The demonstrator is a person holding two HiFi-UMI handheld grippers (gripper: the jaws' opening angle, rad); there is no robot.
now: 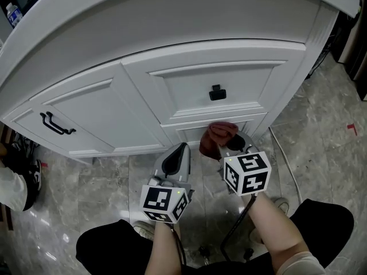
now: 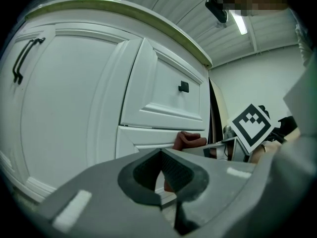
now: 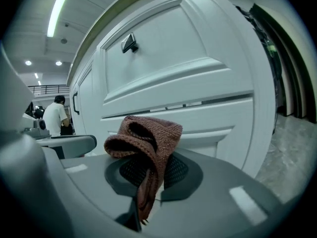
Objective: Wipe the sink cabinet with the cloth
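Sink cabinet (image 1: 172,67): white, panelled front w/ raised mouldings, so judge that you need strokes along each recess, not just across the flats. Work top to bottom so grime isn't dragged onto done areas. Lower drawer front (image 1: 221,125) is the panel nearest the cloth. Suggest you start there w/ slow side-to-side passes and light, even pressure. Left gripper (image 1: 182,148): fingers pressed together, nothing btwn them, hanging apart from the cabinet beside the right one. Keep it clear of the stroke path. Right gripper (image 3: 148,172): fingers pinching the cloth (image 3: 146,138) low down. Little fabric sticks out past the tips, so angle the gripper so that the cloth meets the paint, not the hard tips. Cloth itself: reddish-brown, coarse knit, bunched into a folded loop above the right jaws, w/ a thin tail trailing down btwn them. It looks dry. It sits right in front of the lower drawer front, under the drawer w/ the black knob (image 1: 217,92). Can't tell if it's touching the face yet.
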